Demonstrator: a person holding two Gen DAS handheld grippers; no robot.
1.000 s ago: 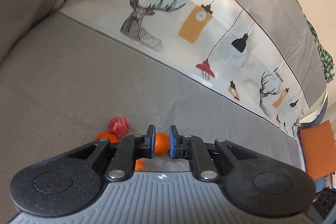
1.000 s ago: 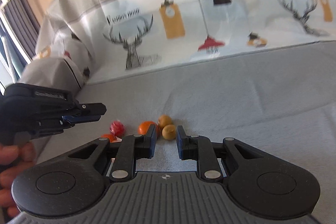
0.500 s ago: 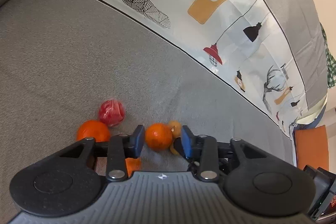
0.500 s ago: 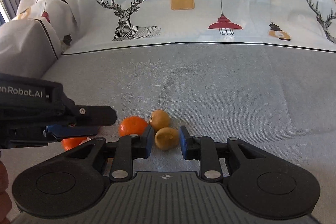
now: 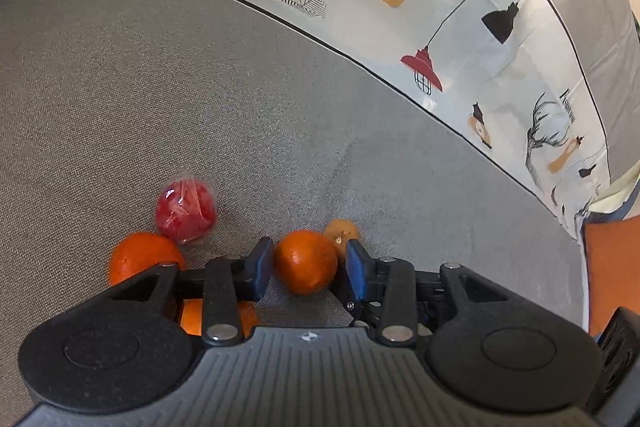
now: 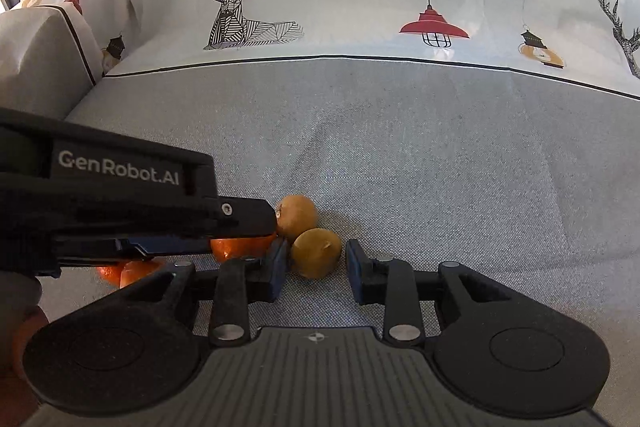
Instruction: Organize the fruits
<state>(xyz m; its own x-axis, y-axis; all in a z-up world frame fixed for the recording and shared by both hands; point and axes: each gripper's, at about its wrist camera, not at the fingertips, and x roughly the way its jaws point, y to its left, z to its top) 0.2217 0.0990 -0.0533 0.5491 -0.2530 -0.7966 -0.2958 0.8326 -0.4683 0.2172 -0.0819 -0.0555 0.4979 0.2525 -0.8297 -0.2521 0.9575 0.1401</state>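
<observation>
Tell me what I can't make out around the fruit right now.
- Left wrist view: an orange piece is mostly hidden under the left gripper.
- Right wrist view: the orange is largely covered by the left gripper's body.
- The red wrapped fruit is hidden in the right wrist view.

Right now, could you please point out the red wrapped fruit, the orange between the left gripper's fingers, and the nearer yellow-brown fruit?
red wrapped fruit (image 5: 186, 213): left wrist view, wrapper's middle.
orange (image 5: 306, 262): left wrist view, peel's middle.
nearer yellow-brown fruit (image 6: 315, 252): right wrist view, front skin.
</observation>
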